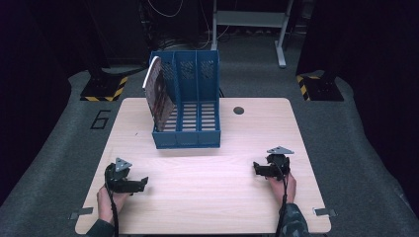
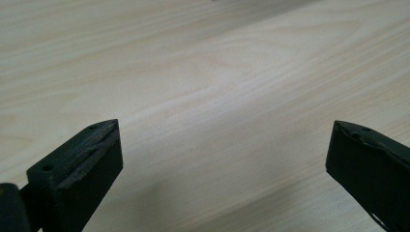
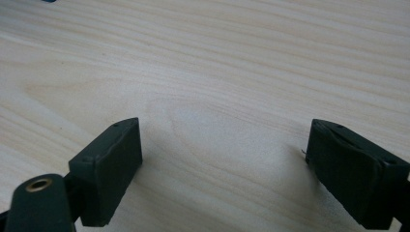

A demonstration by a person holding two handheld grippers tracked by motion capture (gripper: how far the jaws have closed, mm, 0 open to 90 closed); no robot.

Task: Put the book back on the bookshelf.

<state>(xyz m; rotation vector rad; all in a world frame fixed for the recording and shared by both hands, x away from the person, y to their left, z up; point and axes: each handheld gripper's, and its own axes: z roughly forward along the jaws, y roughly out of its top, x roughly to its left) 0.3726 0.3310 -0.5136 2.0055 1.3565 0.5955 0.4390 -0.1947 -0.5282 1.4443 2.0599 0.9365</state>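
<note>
Two grippers, left (image 1: 144, 181) and right (image 1: 256, 168), jaws spread, empty; one three-slot file rack (image 1: 186, 136)

We're in a lab: dark curtained walls, hazard-striped stand bases (image 1: 104, 89) on grey carpet, loose cables (image 1: 165, 10), a floor-marked 6 (image 1: 101, 119) beside the bench (image 1: 207, 197).

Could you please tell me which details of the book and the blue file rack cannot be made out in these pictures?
- Book: high view, cover too small and blurred to read; its lower edge is hidden behind the blue file rack front wall.
- Rack's back: high view, faces away from the camera.
- Left gripper and right gripper views: wooden table alone lies between the jaws.
</note>
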